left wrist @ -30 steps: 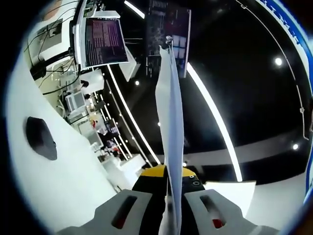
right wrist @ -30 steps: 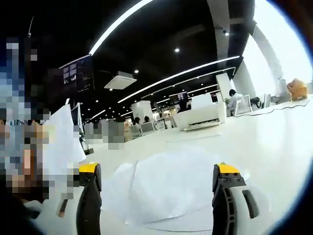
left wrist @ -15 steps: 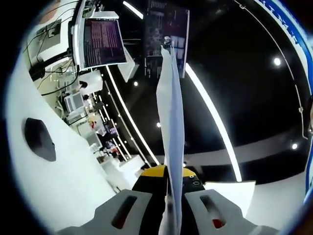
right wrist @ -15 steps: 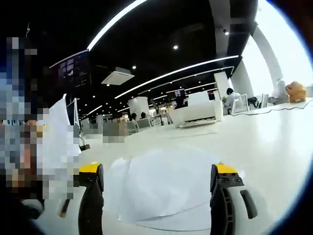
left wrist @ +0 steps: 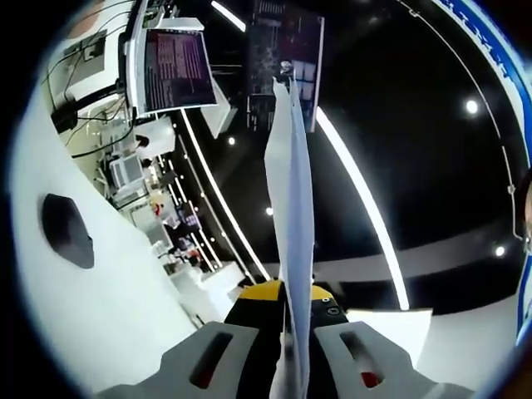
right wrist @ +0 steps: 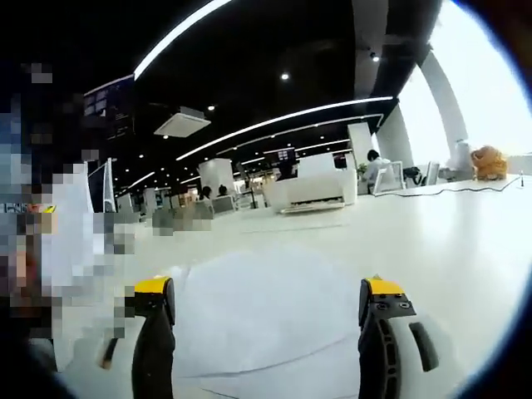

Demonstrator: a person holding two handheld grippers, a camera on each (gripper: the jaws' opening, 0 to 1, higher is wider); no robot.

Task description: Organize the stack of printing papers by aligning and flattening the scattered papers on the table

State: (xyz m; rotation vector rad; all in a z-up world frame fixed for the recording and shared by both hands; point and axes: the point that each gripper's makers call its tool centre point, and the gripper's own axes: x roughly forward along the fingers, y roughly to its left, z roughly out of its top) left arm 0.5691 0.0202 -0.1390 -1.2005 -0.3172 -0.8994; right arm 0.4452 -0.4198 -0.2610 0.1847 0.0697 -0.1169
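Observation:
My left gripper [left wrist: 298, 353] is shut on a white sheet of paper [left wrist: 289, 224], seen edge-on and rising straight up from between the jaws towards the dark ceiling. In the right gripper view, several white sheets of paper [right wrist: 266, 320] lie spread on the white table [right wrist: 449, 241], overlapping each other. My right gripper [right wrist: 266, 332] is open, low over the table, with its yellow-tipped fingers [right wrist: 153, 287] either side of those sheets. At the left of that view a held-up white sheet [right wrist: 71, 224] stands upright.
A monitor [left wrist: 174, 71] and cables stand on a white surface at upper left in the left gripper view, with a dark hole [left wrist: 65, 231] in that surface. Far across the table are a person at a desk [right wrist: 376, 162], a white counter [right wrist: 312, 189] and an orange toy [right wrist: 486, 160].
The right gripper view has shifted: the flat sheets now lie more centred between its jaws and the upright sheet sits farther left. The left gripper and its sheet have hardly moved.

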